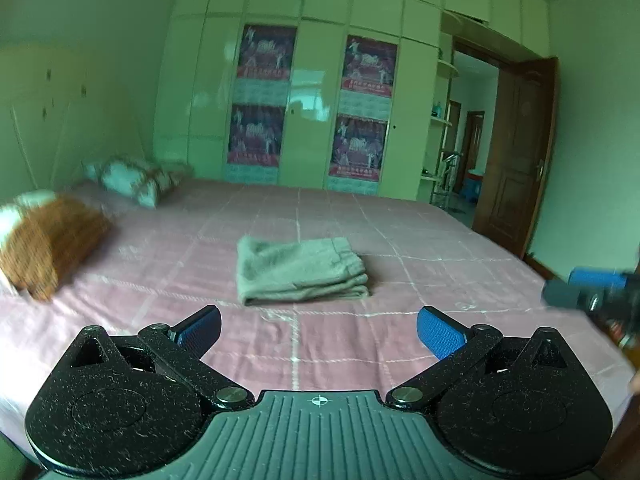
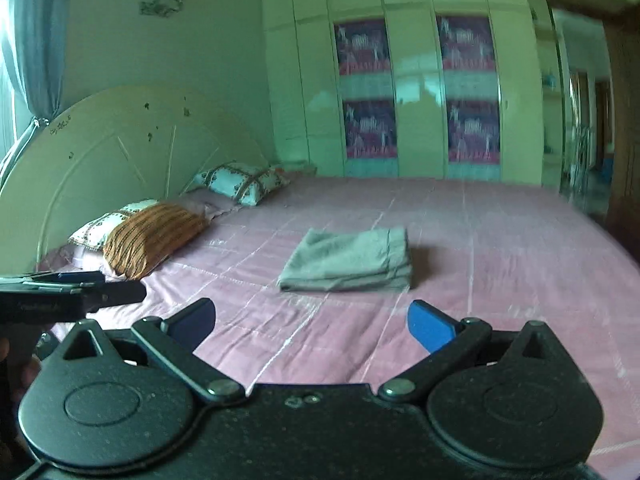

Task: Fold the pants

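Observation:
Grey pants (image 1: pixel 300 270) lie folded into a compact stack on the pink bedspread (image 1: pixel 420 280), a short way ahead of both grippers. The stack appears in the right wrist view too, as folded pants (image 2: pixel 348 266) in the middle of the bed. My left gripper (image 1: pixel 319 330) is open, its blue pads spread wide with nothing between them, held back from the stack. My right gripper (image 2: pixel 311 324) is likewise open and empty, also short of the pants. Each gripper shows at the edge of the other's view: the right one (image 1: pixel 588 292) and the left one (image 2: pixel 72 292).
Pillows lie at the head of the bed: a brown striped one (image 2: pixel 154 234) and a patterned white one (image 2: pixel 240 184) against the cream headboard (image 2: pixel 100 168). White wardrobes with posters (image 1: pixel 260 100) stand beyond the bed. An open wooden door (image 1: pixel 516 152) is at the right.

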Tool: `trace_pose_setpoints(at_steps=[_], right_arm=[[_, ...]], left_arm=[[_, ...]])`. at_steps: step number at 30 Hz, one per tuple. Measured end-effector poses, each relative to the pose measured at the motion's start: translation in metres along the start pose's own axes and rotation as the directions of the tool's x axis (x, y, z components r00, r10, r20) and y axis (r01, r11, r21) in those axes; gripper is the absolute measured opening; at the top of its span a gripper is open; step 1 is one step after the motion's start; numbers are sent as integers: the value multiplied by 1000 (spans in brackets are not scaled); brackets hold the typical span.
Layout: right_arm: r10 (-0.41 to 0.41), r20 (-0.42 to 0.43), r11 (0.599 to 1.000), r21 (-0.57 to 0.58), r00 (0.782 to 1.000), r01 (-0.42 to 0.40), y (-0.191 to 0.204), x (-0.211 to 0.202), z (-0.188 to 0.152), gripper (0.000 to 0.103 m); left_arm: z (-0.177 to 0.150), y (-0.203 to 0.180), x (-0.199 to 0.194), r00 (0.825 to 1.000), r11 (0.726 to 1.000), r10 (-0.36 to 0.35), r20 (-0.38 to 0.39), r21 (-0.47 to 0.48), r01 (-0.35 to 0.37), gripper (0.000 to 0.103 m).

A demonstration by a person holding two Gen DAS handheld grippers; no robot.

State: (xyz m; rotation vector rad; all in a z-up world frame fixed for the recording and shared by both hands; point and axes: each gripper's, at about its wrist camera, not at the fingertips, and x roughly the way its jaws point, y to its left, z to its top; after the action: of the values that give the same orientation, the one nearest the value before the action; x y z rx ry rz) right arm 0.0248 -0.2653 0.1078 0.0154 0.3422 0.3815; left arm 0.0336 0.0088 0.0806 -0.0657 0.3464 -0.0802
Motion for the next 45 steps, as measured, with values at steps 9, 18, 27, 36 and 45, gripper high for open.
trace_pose_setpoints(at_steps=[9, 18, 27, 36, 45], right_arm=[[3, 22, 1000, 13, 1000, -3, 7, -4, 5, 97], [-12, 27, 1000, 0, 1000, 12, 16, -3, -1, 97], [-16, 32, 1000, 6, 999, 16, 17, -6, -1, 97], [-17, 19, 1000, 10, 1000, 17, 21, -5, -4, 97], [-9, 12, 1000, -3, 1000, 9, 25, -3, -5, 97]], left_arm=[[12, 0, -18, 999, 1000, 27, 46, -6, -27, 103], [9, 1, -12, 999, 1000, 23, 41, -18, -22, 103], [7, -4, -12, 999, 1000, 10, 42, -17, -9, 103], [5, -6, -9, 999, 1000, 22, 31, -15, -21, 103], [5, -5, -7, 999, 999, 33, 28, -17, -32, 103]])
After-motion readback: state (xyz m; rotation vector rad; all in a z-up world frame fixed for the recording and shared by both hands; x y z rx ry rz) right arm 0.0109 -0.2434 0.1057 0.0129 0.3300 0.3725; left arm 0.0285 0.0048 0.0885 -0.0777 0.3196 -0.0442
